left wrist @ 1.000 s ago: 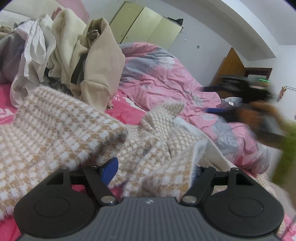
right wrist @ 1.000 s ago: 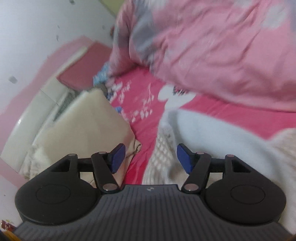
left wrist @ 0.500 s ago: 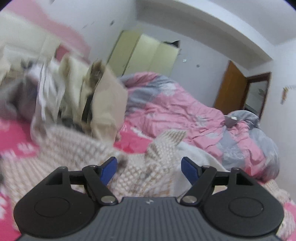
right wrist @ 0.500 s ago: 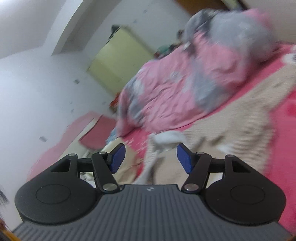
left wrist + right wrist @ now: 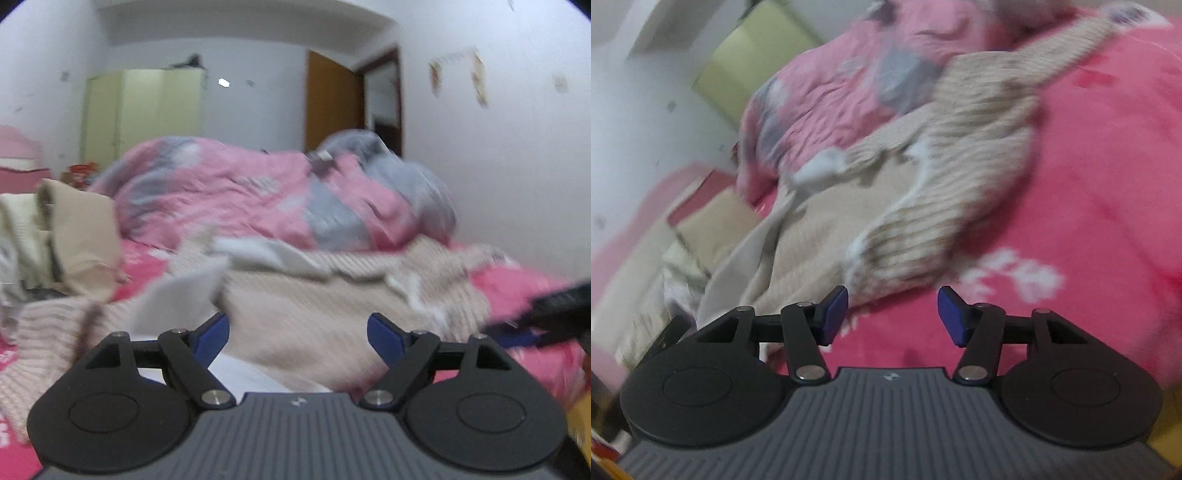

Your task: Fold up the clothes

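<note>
A beige-and-white knit garment (image 5: 295, 295) lies spread and rumpled on the pink bedsheet (image 5: 1089, 184). My left gripper (image 5: 297, 338) hovers low over its near part, open, jaws closing slightly, with nothing pinched between the blue pads. In the right wrist view the same knit garment (image 5: 942, 166) stretches away, a sleeve reaching to the top right. My right gripper (image 5: 894, 315) is over bare sheet just in front of the garment's ribbed hem, its jaws closing with nothing between them. The right gripper's dark body (image 5: 554, 306) shows blurred at the left view's right edge.
A heaped pink-and-grey quilt (image 5: 277, 195) lies behind the garment. A pile of beige clothes (image 5: 74, 240) sits at the left. A yellow-green wardrobe (image 5: 144, 110) and a brown door (image 5: 332, 103) stand against the far wall.
My left gripper let go of the knit fabric it pinched and swung right, levelling out. My right gripper swept down from the headboard side to the garment's hem, and its jaws narrowed.
</note>
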The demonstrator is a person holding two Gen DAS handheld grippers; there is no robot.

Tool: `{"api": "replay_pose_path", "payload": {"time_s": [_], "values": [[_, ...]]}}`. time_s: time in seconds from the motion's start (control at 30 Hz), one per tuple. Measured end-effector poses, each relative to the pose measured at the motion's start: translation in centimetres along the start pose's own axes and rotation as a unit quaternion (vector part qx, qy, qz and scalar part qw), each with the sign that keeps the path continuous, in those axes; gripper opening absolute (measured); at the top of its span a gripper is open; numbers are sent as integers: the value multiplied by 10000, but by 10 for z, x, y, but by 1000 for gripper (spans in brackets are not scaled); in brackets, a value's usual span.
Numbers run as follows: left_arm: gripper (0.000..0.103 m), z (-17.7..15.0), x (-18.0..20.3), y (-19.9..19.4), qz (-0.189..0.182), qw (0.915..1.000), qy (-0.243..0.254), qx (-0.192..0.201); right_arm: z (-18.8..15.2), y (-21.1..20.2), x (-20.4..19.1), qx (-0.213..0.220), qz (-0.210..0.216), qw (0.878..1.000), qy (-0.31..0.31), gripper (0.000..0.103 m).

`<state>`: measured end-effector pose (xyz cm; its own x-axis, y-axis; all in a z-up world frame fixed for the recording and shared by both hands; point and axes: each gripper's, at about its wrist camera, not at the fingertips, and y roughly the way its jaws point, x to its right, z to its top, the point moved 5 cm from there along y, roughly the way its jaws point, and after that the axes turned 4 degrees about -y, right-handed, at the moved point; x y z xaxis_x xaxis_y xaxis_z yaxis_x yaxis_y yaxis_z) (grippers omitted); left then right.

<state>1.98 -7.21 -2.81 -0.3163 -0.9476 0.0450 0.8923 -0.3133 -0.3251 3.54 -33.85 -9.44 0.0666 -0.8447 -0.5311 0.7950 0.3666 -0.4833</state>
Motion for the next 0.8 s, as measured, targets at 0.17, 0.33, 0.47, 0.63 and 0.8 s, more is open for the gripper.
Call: {"api": "replay_pose_path", "payload": {"time_s": [0.17,0.33,0.47,0.63,0.8], "values": [[65,-21,19,30,-185,9989,249,-360,-2,32,-32,307,-603,9897,-1263,40],[59,-40,19,53,-30,9963,567,-648,-1,53,-25,231,-480,9887,-1398,30],[59,-42,18,57,33,9959,659,-616,10,48,-17,306,-106,9946,-983,3],[59,-27,9,49,124,9969,655,-413,47,-12,-15,1180,591,9908,-288,2],[61,-12,4,39,111,9976,656,-184,73,-93,-3,2032,983,9742,79,0]]}}
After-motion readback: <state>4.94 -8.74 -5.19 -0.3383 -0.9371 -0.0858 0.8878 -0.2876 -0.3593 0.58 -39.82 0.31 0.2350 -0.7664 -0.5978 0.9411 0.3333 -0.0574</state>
